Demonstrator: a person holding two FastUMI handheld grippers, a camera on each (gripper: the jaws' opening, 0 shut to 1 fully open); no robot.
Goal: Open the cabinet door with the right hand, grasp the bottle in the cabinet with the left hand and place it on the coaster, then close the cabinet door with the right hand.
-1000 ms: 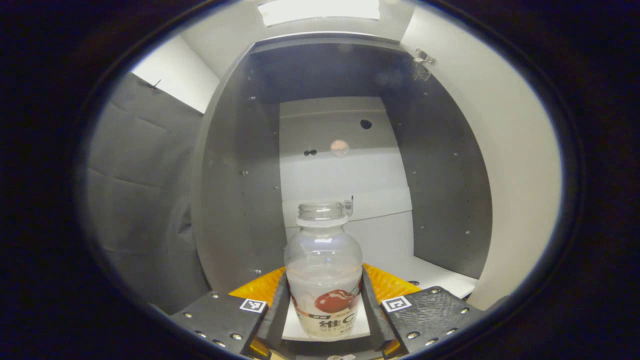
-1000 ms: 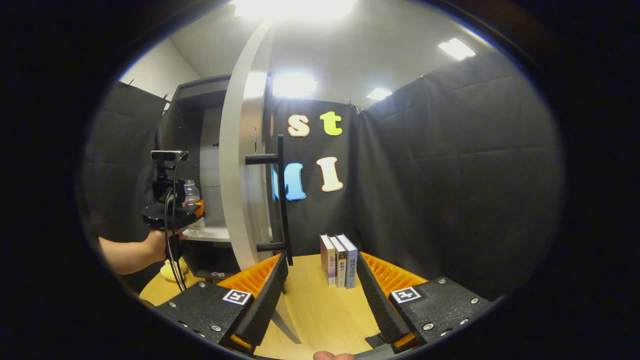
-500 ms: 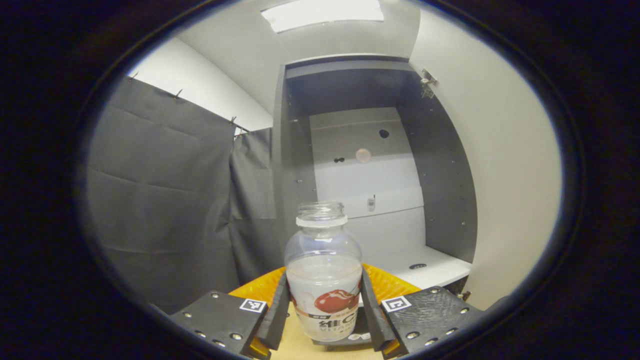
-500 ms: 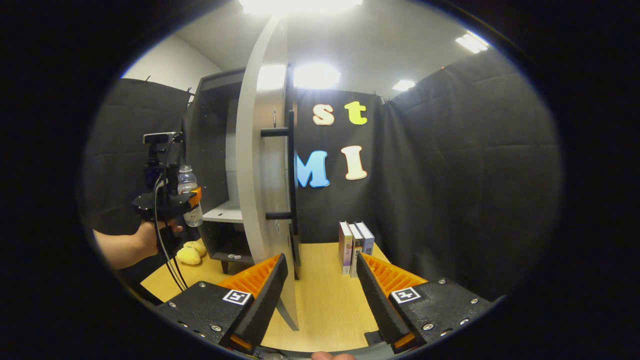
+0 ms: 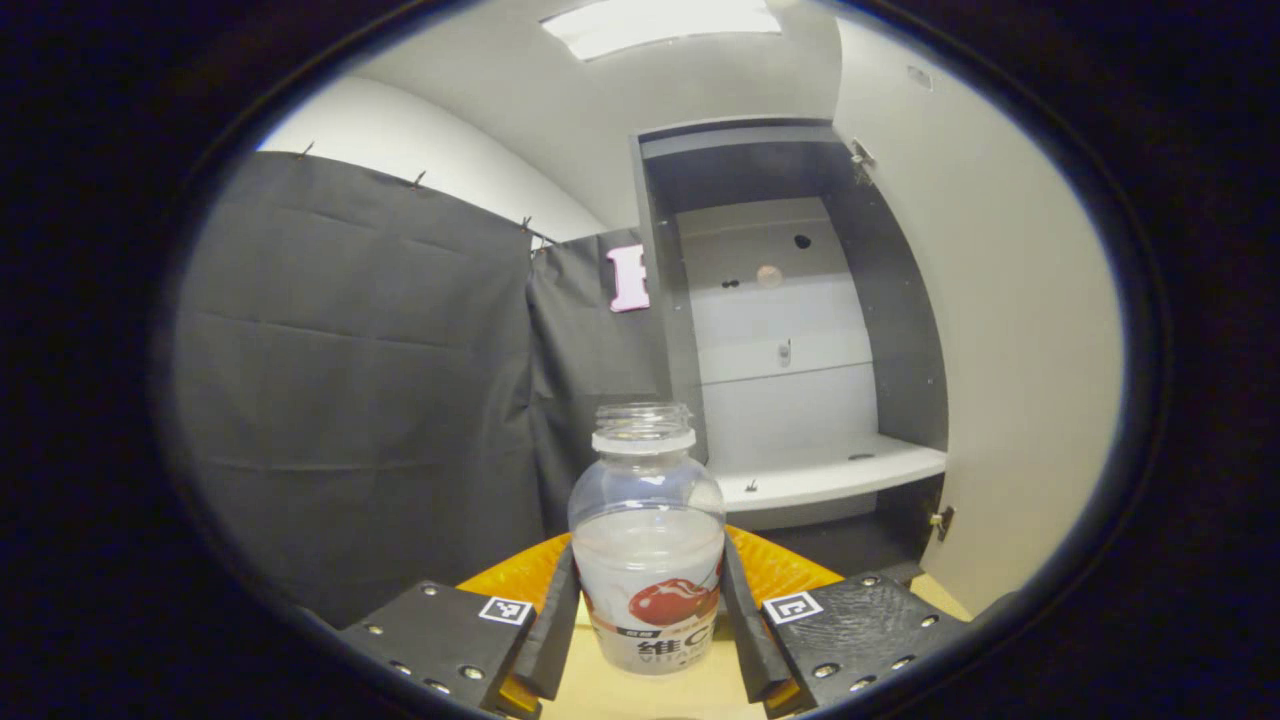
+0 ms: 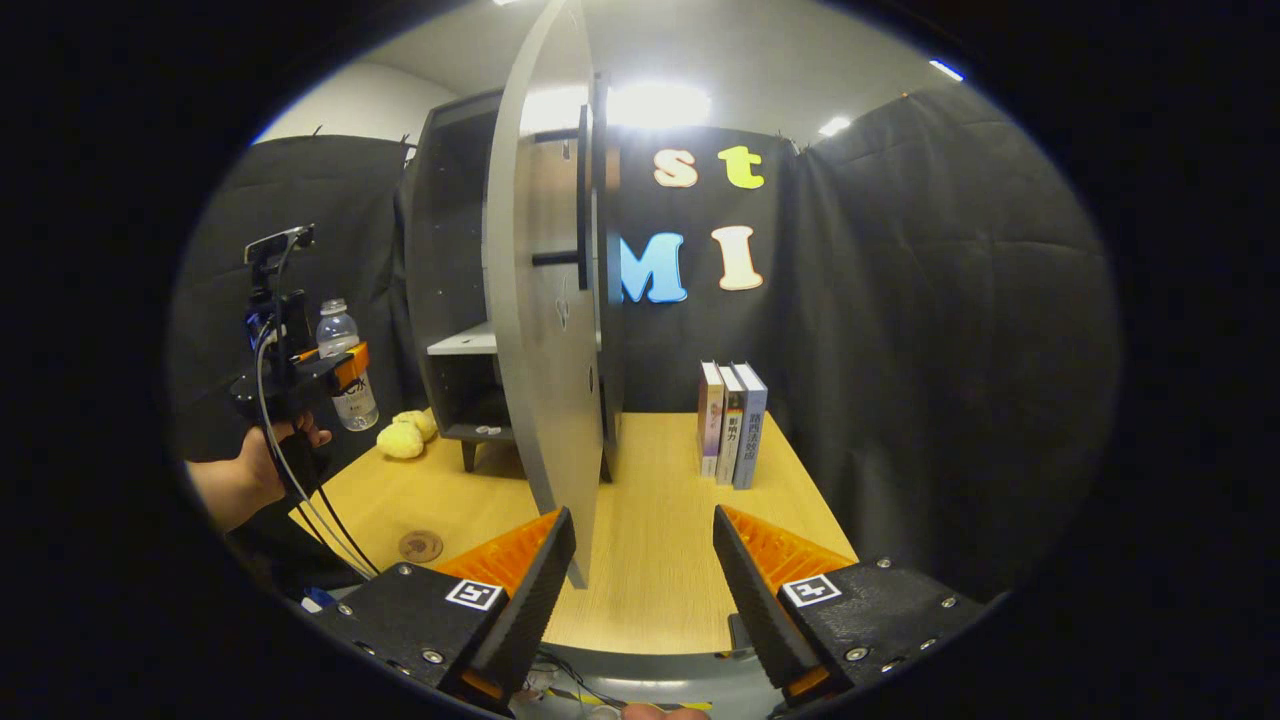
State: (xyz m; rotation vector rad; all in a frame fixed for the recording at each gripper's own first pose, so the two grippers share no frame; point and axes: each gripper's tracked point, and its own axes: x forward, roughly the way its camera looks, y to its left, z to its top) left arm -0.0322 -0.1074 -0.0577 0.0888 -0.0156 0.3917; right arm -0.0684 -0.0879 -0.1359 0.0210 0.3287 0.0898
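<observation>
left claw [image 5: 648, 625] clamped on the bottle [image 5: 647, 545], both fingers [image 5: 553, 635] pressed to its label sides, bottle upright, no cap, held in the air in front of the cabinet [image 5: 790, 330] and clear of its white shelf [image 5: 835, 475]. right gripper view: same left claw [image 6: 335, 365] with bottle [image 6: 345, 360] seen far left, a hand [image 6: 255, 475] gripping it from below, above the wooden surface [image 6: 650, 540]. coaster [image 6: 421, 546] lies flat on the surface near its front left, below and to the right of the bottle, well apart from it. cabinet door [image 6: 545, 290] stands wide open, edge-on, black handle [image 6: 583, 190] on its far face. right claw [image 6: 640, 600] open, nothing between fingers, just short of the door's lower corner, not touching. yellow plush toy [image 6: 405, 437] by cabinet foot, three books [image 6: 732, 422] upright right of door
</observation>
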